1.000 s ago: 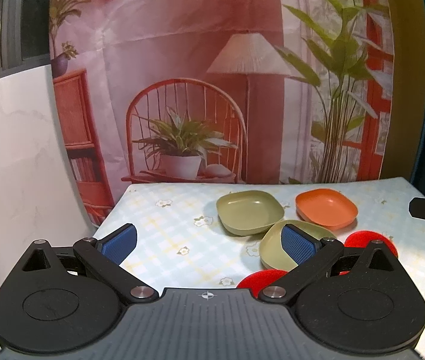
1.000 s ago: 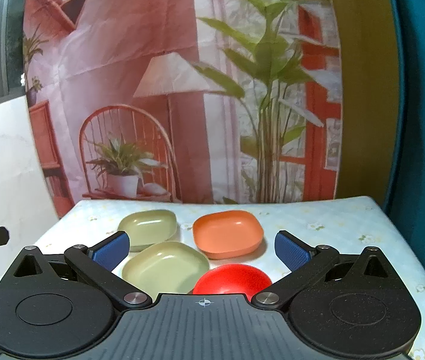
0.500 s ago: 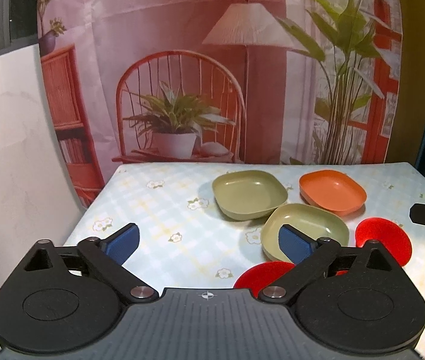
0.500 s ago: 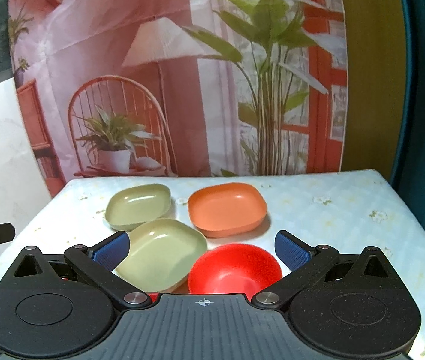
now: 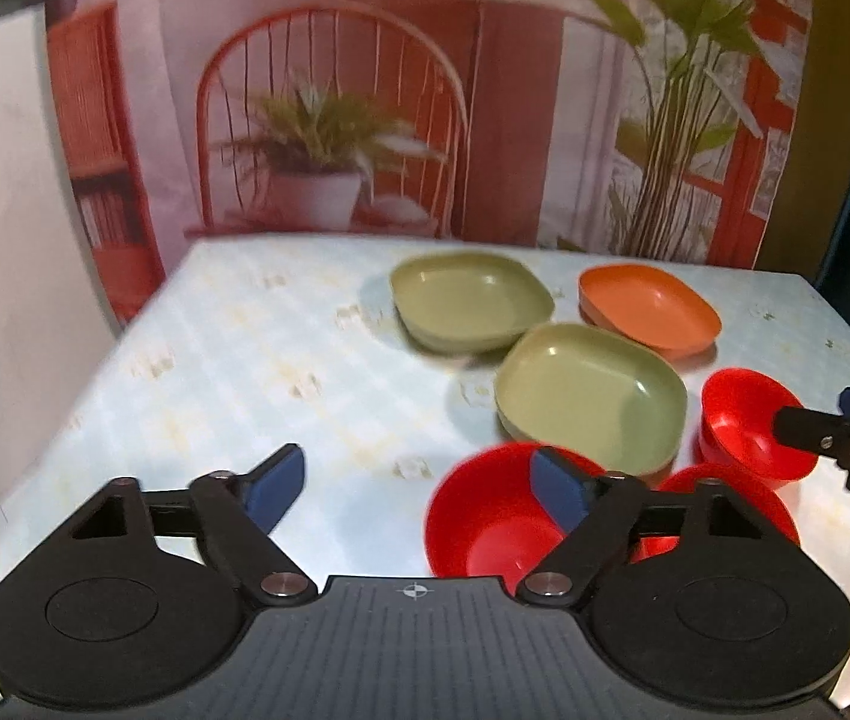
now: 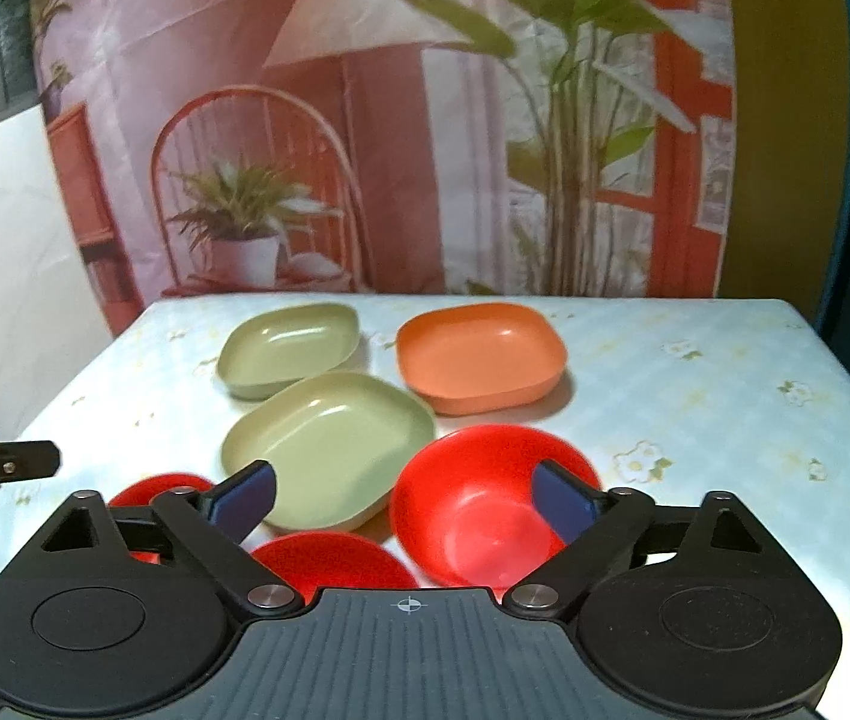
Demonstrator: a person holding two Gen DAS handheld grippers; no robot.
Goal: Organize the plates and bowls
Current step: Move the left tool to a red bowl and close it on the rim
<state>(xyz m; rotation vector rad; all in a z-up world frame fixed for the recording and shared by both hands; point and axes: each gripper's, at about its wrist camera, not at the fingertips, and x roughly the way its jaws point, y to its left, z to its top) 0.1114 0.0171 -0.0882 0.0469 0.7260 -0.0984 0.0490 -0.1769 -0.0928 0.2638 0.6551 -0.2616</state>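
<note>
Jaws on my left gripper [image 5: 416,489] and right gripper [image 6: 404,495] are closing, pads touching nothing. Red bowls [image 6: 473,516] at six o'clock, green plates [image 6: 329,438] at twelve; no readable writing.

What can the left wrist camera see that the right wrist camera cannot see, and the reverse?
Only the left wrist view shows the left gripper from behind, its jaws closing, nothing clearly pinched, and the right gripper's tip at its right edge.

Only the right wrist view shows the right gripper from behind, also closing.

Both show two green plates, the orange plate, three red bowls and the flowered tablecloth.
</note>
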